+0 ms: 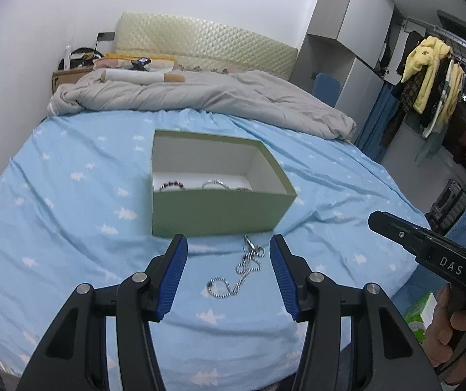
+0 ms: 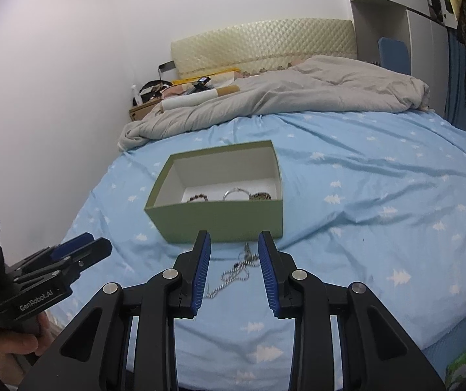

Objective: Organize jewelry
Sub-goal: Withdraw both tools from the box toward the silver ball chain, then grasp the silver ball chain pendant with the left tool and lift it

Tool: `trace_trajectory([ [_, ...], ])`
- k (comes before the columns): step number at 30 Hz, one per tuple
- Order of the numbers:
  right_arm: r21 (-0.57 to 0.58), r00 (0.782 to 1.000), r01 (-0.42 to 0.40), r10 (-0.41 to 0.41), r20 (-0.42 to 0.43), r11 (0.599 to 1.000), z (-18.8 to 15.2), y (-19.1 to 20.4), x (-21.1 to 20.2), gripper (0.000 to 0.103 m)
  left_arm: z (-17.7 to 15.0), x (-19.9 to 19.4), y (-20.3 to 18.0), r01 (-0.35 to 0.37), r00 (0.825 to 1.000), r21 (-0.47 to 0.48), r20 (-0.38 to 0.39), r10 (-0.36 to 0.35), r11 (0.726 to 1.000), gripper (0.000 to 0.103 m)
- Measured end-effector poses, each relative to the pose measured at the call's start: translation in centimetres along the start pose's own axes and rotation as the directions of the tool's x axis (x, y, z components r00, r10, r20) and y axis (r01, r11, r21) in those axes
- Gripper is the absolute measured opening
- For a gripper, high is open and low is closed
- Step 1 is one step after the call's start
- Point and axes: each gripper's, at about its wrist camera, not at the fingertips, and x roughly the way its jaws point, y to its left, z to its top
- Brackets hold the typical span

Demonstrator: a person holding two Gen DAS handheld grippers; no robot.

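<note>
Mostly done: three bracelets (image 2: 229, 195) already inside green box (image 1: 216, 211), ball-chain necklace (image 1: 239, 273) left on bedsheet (image 1: 69, 228); left gripper (image 1: 228, 273) and right gripper (image 2: 234, 273) both wide open, empty.

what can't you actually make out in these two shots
- Floor of the green box: in both wrist views its near wall hides the front part, so the beaded bracelet, silver bangle and patterned bangle show only partly.
- Ball chain: clasp detail too small, left view.
- Right tongs: seen side-on in the left view, fingertips unclear.
</note>
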Motion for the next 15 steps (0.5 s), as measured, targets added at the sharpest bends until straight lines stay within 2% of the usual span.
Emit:
trace_trajectory([
  [6, -0.008, 1.0, -0.002, 0.002, -0.024, 1.0, -2.1, 0.4, 0.3, 0.027, -2.6, 1.1, 0.4, 0.024, 0.999, -0.002, -0.039, -0.024, 1.0, 0.051],
  [12, -0.006, 0.998, -0.002, 0.002, -0.055, 1.0, -3.7, 0.2, 1.9, 0.026, -4.6, 3.9, 1.0, 0.043, 0.996, -0.012, -0.081, -0.044, 0.999, 0.051],
  [15, -0.009, 0.997, -0.003, 0.002, -0.072, 1.0, -4.1, 0.0, 3.3, 0.025, -5.5, 5.6, 1.3, 0.05, 0.993, -0.016, -0.104, -0.052, 0.999, 0.042],
])
